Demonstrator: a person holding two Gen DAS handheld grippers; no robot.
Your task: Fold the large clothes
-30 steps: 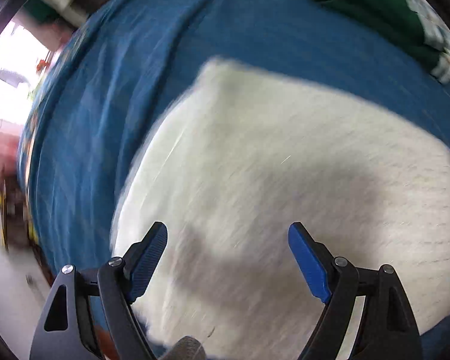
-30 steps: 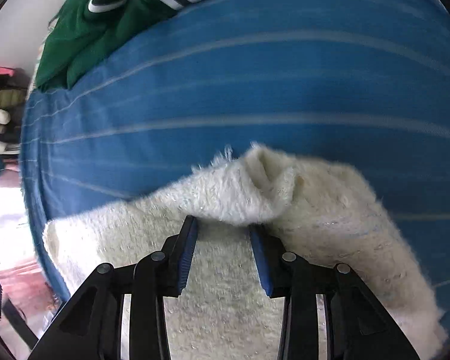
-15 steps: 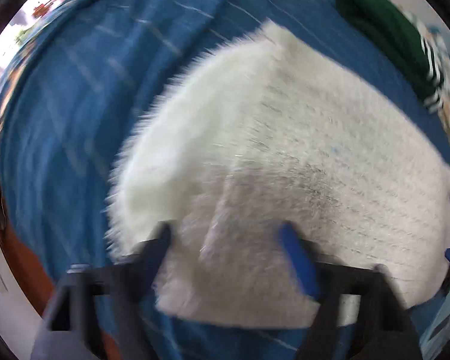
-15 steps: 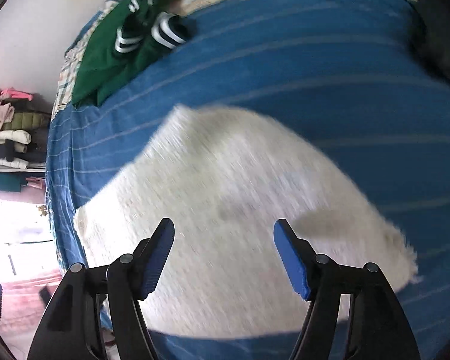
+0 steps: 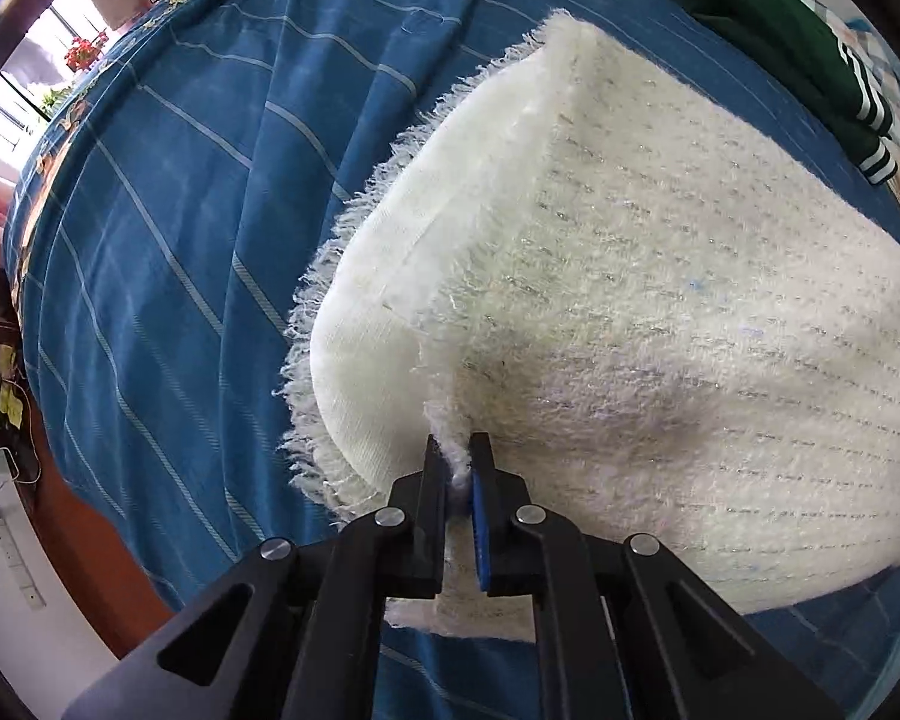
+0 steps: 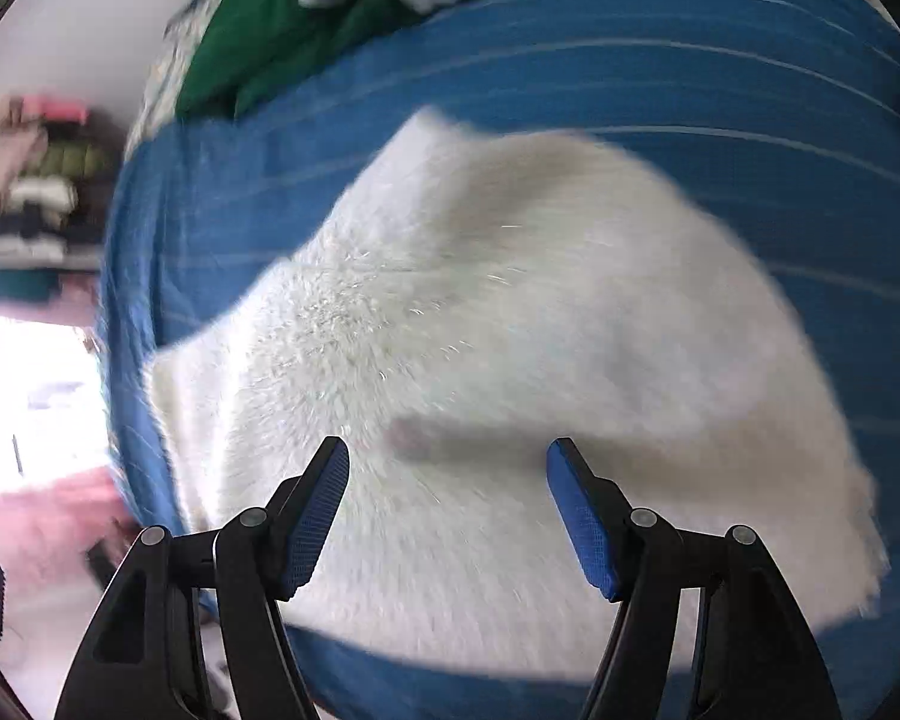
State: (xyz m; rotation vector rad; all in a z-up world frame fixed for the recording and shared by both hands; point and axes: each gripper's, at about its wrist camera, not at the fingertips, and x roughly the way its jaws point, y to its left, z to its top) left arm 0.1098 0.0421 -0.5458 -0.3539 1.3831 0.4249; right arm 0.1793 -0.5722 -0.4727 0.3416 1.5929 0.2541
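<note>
A fluffy white sweater lies partly folded on the blue striped bedspread. My left gripper is shut on a pinch of the sweater's near edge, beside its ribbed fringed hem. In the right wrist view the same sweater fills the middle, blurred by motion. My right gripper is open and empty, hovering over the sweater's near part.
A green garment with white stripes lies at the far edge of the bed; it also shows in the right wrist view. A shelf of folded clothes stands at the left. The bed's edge and floor are at lower left.
My left gripper, open over the sweater a second ago, has closed on its near edge. My right gripper let go of a fold of the sweater, opened, and pulled back.
</note>
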